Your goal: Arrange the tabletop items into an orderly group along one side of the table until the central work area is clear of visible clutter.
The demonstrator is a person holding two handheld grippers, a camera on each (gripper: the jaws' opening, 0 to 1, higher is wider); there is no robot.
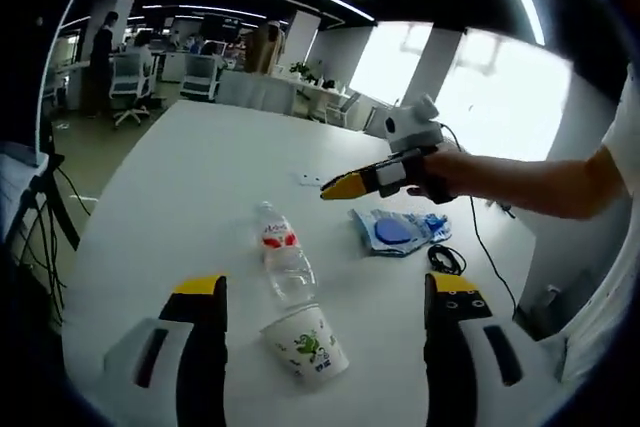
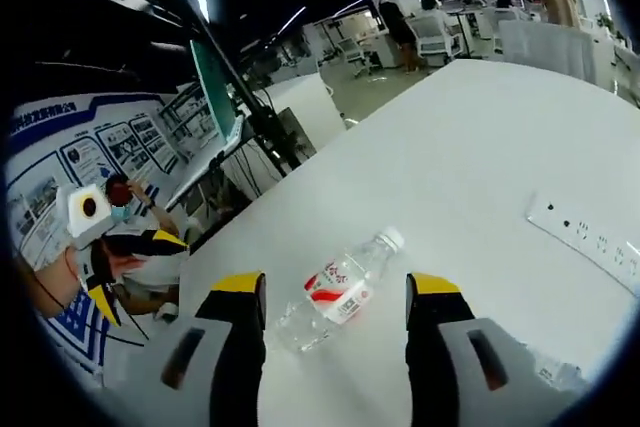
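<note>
Left gripper view: left gripper (image 1: 325, 302) spread wide over the table (image 1: 190, 177), a paper cup (image 1: 306, 344) lying on its side between the jaws, its mouth touching the bottle (image 1: 281, 254) just beyond. Right gripper (image 1: 345, 185) comes in past the bottle, above a blue packet (image 1: 397, 231) (jaws apparently closed, hard to tell). Right gripper view: jaws wide, bottle (image 2: 340, 289) lying between them, power strip (image 2: 588, 235) well beyond.

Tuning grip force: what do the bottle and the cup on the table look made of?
Water bottle: thin clear plastic, glossy; the table shows through it, with a red-and-white label band and white cap. It lies on its side. Cup: probably paper, matte white with a green print, also tipped over; coated or not, I can't tell. Table: smooth white top, likely laminate.
</note>
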